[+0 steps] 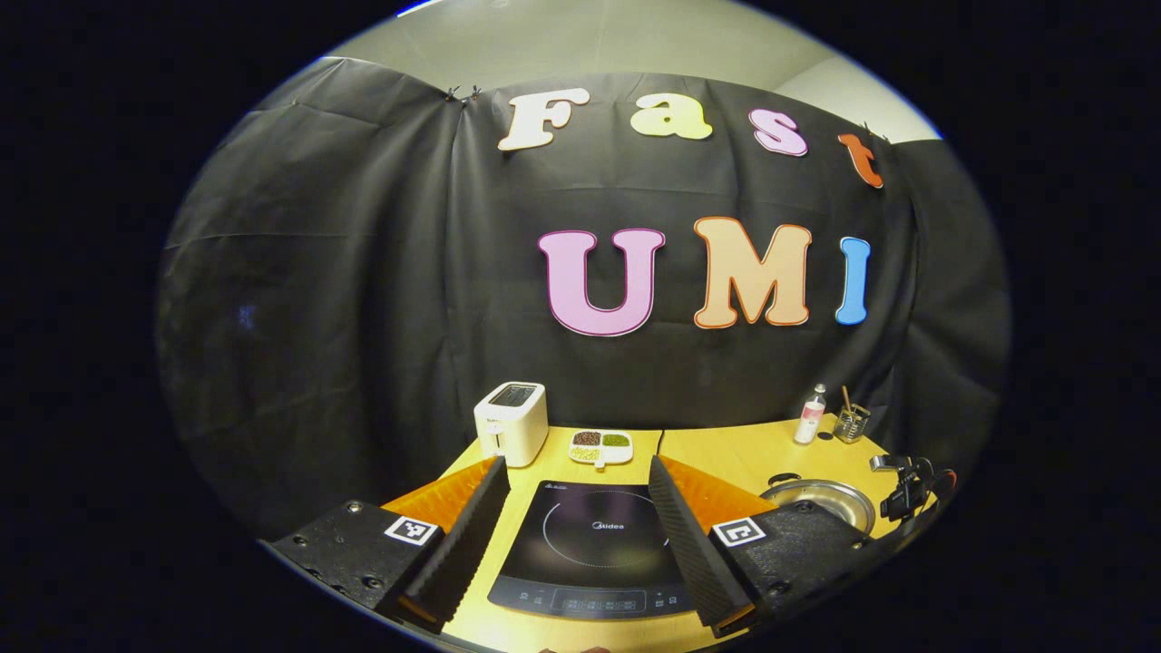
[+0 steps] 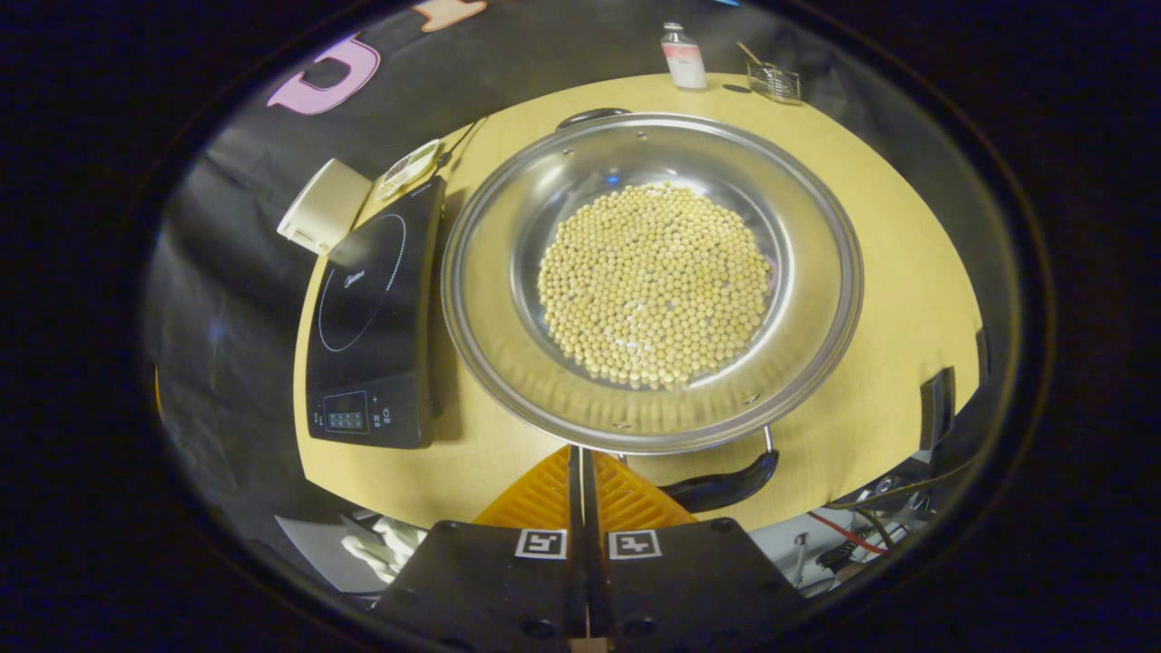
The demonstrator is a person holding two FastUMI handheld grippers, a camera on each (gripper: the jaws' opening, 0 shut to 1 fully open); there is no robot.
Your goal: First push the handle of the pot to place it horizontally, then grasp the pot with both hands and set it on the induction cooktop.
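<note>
On the yellow table, your steel pot of beans sits just right of the black induction cooktop. Your right tool is closed at the pot's near handle; your left tool hangs open above the cooktop.

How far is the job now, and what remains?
Early. The pot of beans sits on the table beside the induction cooktop, not on it. The right gripper, fingers together, is at the near handle. The left gripper is open above the cooktop. Two-handed grasp and placing remain.
</note>
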